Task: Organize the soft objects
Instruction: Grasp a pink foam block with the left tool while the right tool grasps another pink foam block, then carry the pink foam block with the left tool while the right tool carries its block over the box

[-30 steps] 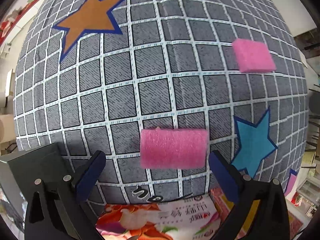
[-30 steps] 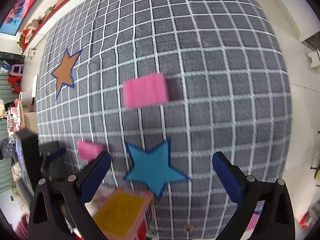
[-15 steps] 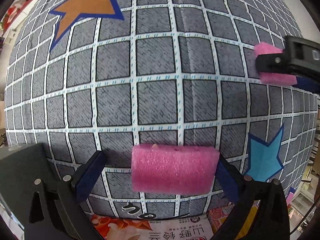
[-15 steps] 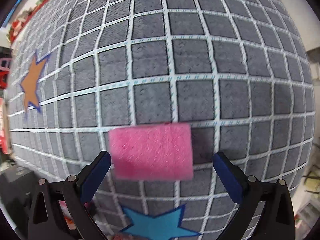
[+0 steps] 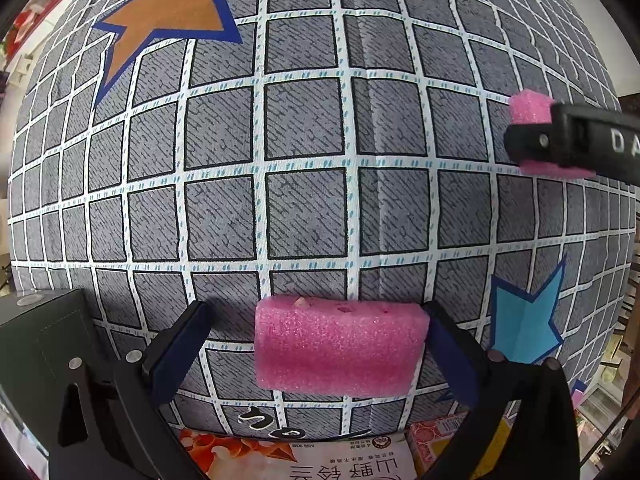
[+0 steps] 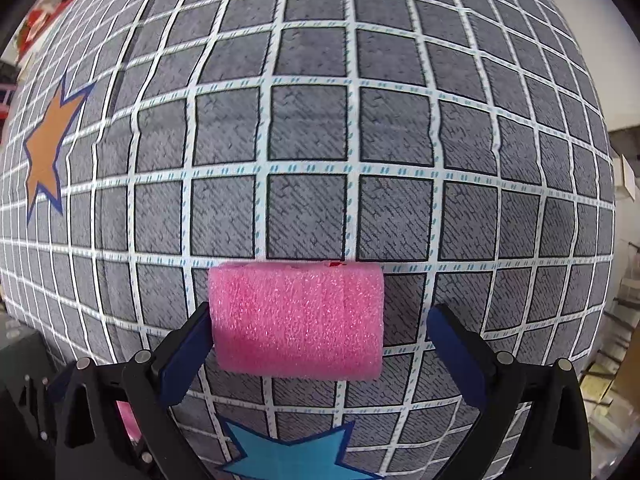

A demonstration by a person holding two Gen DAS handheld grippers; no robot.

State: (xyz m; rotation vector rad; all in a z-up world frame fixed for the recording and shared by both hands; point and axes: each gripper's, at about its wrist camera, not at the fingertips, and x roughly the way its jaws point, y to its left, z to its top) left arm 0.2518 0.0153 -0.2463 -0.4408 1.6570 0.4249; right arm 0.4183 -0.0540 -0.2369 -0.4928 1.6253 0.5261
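Left claw point(image 5: 316, 312): spread wide, gripping nothing. Straddles a pink foam block point(image 5: 340, 348) that lies flat on the grey checked tablecloth with white grid lines point(image 5: 304, 208) covering the table. Right-hand pad touching, or all but touching, the block's end; left-hand pad clearly apart from the other end.

Right claw point(image 6: 320, 312): likewise open, clamped on nothing. Straddles a second pink foam block point(image 6: 298, 320), shorter and squarer. Left-hand pad against that block's edge, right-hand pad well clear of it. Seen from the left wrist, sits far forward and to the right point(image 5: 568, 144), black body across the second block point(image 5: 528, 108), pink showing on both sides of it.

Ahead and to the left of the left claw: an orange star with a blue border point(image 5: 172, 12) printed on the cloth. Just to its right: a light blue star point(image 5: 524, 320). To its left: a dark box point(image 5: 40, 340). Beneath it, at the table's near edge: printed paper packets point(image 5: 352, 460).

From the right wrist: orange star point(image 6: 44, 152) far to the left, blue star point(image 6: 288, 456) right under the claw.
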